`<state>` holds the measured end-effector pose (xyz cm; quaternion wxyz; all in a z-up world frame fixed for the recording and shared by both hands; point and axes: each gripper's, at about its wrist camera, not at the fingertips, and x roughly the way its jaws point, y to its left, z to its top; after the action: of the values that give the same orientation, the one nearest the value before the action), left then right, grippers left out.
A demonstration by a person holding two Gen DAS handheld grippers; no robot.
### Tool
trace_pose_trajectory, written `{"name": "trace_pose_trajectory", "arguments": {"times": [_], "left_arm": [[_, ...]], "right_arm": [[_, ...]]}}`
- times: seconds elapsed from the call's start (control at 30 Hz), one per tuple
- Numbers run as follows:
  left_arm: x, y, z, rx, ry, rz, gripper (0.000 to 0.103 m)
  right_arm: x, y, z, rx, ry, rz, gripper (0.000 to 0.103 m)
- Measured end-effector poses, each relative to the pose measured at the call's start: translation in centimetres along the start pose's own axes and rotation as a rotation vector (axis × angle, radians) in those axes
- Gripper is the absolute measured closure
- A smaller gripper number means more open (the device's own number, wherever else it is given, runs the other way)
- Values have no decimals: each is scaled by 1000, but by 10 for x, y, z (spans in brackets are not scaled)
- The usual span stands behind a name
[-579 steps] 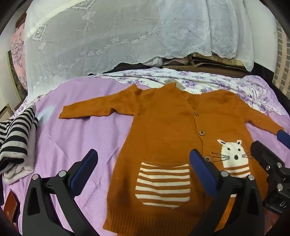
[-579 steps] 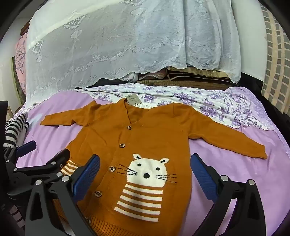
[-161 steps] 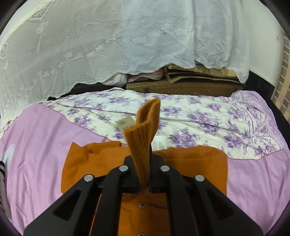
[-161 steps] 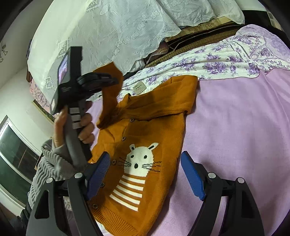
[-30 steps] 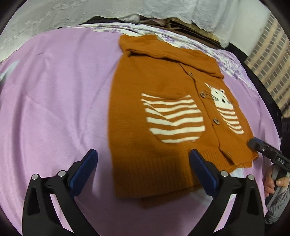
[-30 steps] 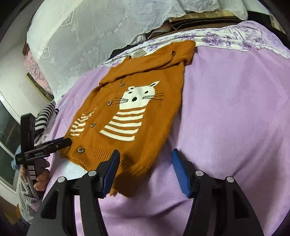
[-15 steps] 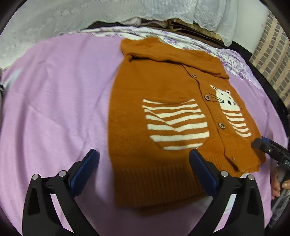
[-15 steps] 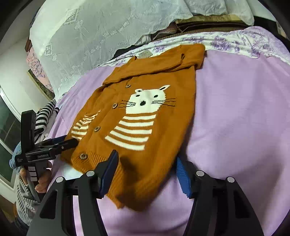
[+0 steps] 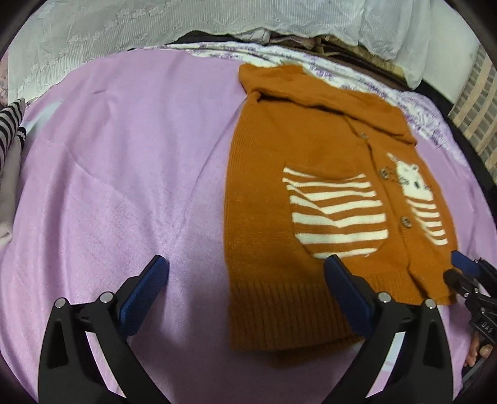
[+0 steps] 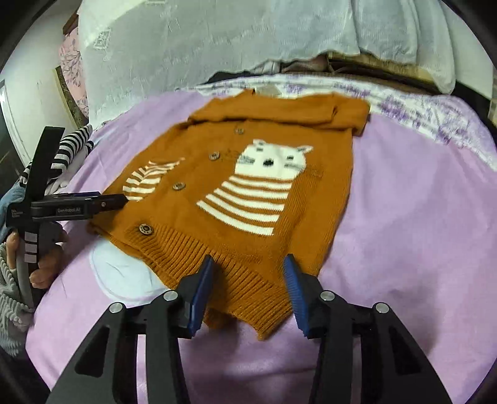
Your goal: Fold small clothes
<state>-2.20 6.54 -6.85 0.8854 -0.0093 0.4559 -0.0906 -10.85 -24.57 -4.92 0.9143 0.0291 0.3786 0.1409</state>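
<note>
An orange knit cardigan [image 9: 310, 217] with a white cat and a striped pocket lies flat on the purple bedspread [image 9: 108, 186], both sleeves folded in across its top. My left gripper [image 9: 245, 289] stands wide open over the hem's left corner, not touching it. In the right wrist view the cardigan [image 10: 248, 155] lies button side up. My right gripper [image 10: 248, 289] straddles the ribbed hem near its right corner. Its jaws are closing, the hem lies between them and the pads stand clear of it. The left gripper [image 10: 121, 199] hovers at the hem's far corner.
Striped clothes [image 10: 71, 146] are piled at the bed's left edge. A white lace cover [image 9: 155, 25] and a floral sheet [image 10: 435, 118] lie behind the cardigan. A white patch [image 10: 124, 273] shows under the hem. A person's hand [image 10: 46, 264] holds the left gripper.
The right gripper has moved in over the hem and its jaws have narrowed around it. The left gripper has hardly moved and stays wide open.
</note>
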Motion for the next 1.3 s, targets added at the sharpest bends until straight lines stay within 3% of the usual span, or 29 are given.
{"name": "trace_pose_trajectory", "arguments": {"times": [0.1, 0.2, 0.23, 0.27, 0.33, 0.5, 0.67, 0.93, 1.0, 1.1, 1.13, 1.17, 1.23, 1.3], "left_arm": [[-2, 0, 0, -3, -7, -3, 5], [3, -2, 0, 12, 15, 4, 5], [4, -2, -1, 13, 15, 3, 5], [4, -2, -1, 12, 16, 0, 5], [3, 1, -1, 1, 17, -17, 5], [-2, 15, 4, -66, 21, -139, 5], [5, 28, 10, -119, 54, -235, 5], [14, 5, 15, -27, 74, -318, 5], [19, -1, 21, -6, 86, -344, 5], [22, 1, 24, -18, 82, -394, 5], [20, 3, 23, -26, 73, -407, 10], [18, 4, 22, -27, 66, -415, 21], [16, 1, 19, -14, 59, -411, 34], [16, -4, 17, 9, 59, -383, 37]], "right_arm": [[-15, 8, 0, -15, -65, -5, 56], [5, 29, -2, -89, 26, 45, 56], [20, 37, -5, -130, 97, 43, 50], [20, 40, -3, -147, 101, 44, 43], [11, 38, -2, -134, 65, 60, 42], [-23, -10, 0, 86, -48, 168, 43], [-3, -66, -8, 338, 37, 224, 43], [24, -81, 0, 461, 83, 371, 45], [32, -82, 6, 488, 99, 401, 49], [49, -87, 12, 542, 121, 432, 64], [50, -87, 10, 552, 123, 434, 70], [49, -87, 8, 558, 120, 439, 73], [47, -85, 4, 561, 123, 463, 73], [46, -77, 1, 535, 126, 471, 73]]}}
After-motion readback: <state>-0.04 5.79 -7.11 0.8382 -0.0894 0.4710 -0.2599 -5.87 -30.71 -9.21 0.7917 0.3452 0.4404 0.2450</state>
